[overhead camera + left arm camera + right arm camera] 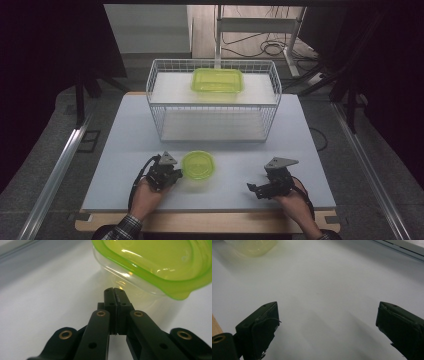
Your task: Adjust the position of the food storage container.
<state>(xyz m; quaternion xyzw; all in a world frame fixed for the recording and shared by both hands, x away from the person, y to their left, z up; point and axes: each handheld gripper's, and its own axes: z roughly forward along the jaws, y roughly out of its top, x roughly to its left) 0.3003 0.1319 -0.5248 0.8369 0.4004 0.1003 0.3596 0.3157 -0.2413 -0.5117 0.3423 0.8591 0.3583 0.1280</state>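
left gripper view has the left gripper (115, 290) pinched together, empty, its tip just beside the round container (160, 262) on the table (125, 150), likely to nudge it. right gripper (327, 315) rests wide apart, well aside.

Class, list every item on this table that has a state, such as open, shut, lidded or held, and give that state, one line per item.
Round tub: lidded, on the table, not held.
Rectangular tub: lidded, on the wire basket's top shelf.
Wire basket: upright, lower shelf bare.
Left gripper: shut on nothing, tips just short of the round tub.
Right gripper: open, nothing between the jaws.
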